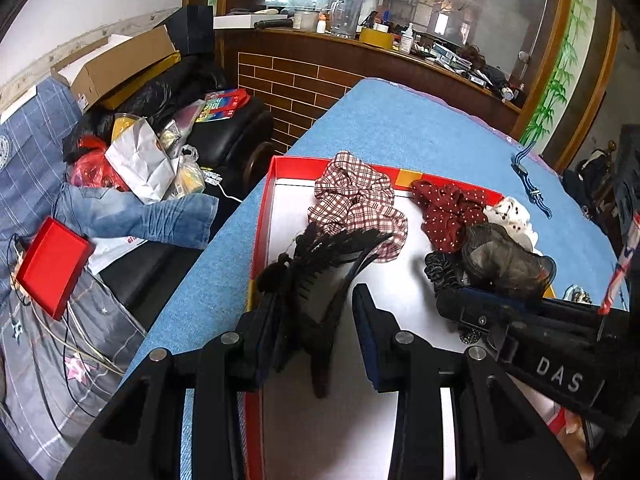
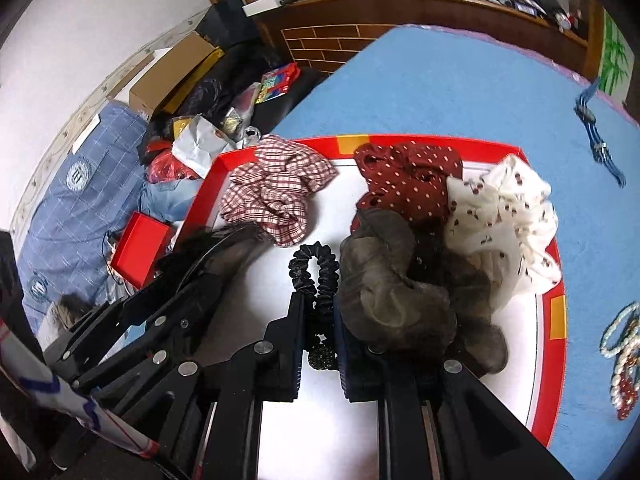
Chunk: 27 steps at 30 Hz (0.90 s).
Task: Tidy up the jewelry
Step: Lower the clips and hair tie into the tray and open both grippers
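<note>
left wrist view: left gripper (image 1: 316,312) part-spread over the near left of a red-rimmed box (image 1: 262,216) on a blue surface (image 1: 400,120), pinching a black feathered hair clip (image 1: 320,276). clip's long axis running from the near end between the fingers up and away toward the box's far side, comb teeth facing left, feather tips fanned toward a checked scrunchie (image 1: 354,208) at the far wall. further right in the box, a red dotted scrunchie (image 1: 448,212), a white patterned scrunchie (image 1: 510,216) and a grey gauzy scrunchie (image 1: 504,260) heaped together. right gripper's black body entering from the right edge.

right wrist view: right gripper (image 2: 318,312) pressed nearly together, pinching a thin black hair tie (image 2: 316,268) above the box's white floor. tie's loop pointing straight away from the fingers, long axis in line with them, a dark glittery ornament (image 2: 320,356) sitting near the base between the fingers. grey gauzy scrunchie just beside the right finger. outside the box on the blue surface, a blue striped strap (image 2: 596,136) far right and a heap of bead bracelets (image 2: 622,360) near right.
</note>
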Available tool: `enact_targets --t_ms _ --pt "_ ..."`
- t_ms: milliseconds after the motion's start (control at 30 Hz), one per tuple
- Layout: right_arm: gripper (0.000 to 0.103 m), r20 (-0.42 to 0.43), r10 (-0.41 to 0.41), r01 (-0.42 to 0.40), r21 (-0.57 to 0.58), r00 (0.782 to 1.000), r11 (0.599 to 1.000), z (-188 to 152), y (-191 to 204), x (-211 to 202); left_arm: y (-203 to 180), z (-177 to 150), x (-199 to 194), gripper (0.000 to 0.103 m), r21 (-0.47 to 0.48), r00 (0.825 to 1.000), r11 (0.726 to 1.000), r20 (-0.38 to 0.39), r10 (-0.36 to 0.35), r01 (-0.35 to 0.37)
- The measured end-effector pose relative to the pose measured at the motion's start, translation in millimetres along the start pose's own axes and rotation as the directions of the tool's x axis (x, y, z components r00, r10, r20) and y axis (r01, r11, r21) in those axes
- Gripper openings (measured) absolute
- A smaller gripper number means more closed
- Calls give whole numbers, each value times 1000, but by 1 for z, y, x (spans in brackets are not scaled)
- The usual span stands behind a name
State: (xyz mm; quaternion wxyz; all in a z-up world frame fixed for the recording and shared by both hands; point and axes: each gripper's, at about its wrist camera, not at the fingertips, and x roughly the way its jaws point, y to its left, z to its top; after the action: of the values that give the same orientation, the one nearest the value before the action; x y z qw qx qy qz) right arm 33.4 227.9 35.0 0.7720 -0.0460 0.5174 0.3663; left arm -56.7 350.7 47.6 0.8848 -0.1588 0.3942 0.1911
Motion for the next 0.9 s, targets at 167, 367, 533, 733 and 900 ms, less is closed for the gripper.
enact_targets --t_ms 167,367,533,733,900 --pt "18 -11 39 -38 37 999 999 2 -8 2 0 1 1 39 -1 1000 1000 -2 -10 10" --pt "28 -10 61 -61 37 998 997 0 -8 -3 -1 1 -3 45 7 1000 1000 12 -14 14" --pt "32 -6 75 -74 47 997 996 1 -10 -8 0 0 -6 45 8 1000 1000 16 -21 20" --pt "35 12 100 -101 55 995 993 2 -9 -18 0 -2 -14 47 11 999 1000 32 -28 27" --pt "35 50 130 -133 53 990 990 2 -4 -38 0 -3 -26 47 13 998 999 51 -37 37"
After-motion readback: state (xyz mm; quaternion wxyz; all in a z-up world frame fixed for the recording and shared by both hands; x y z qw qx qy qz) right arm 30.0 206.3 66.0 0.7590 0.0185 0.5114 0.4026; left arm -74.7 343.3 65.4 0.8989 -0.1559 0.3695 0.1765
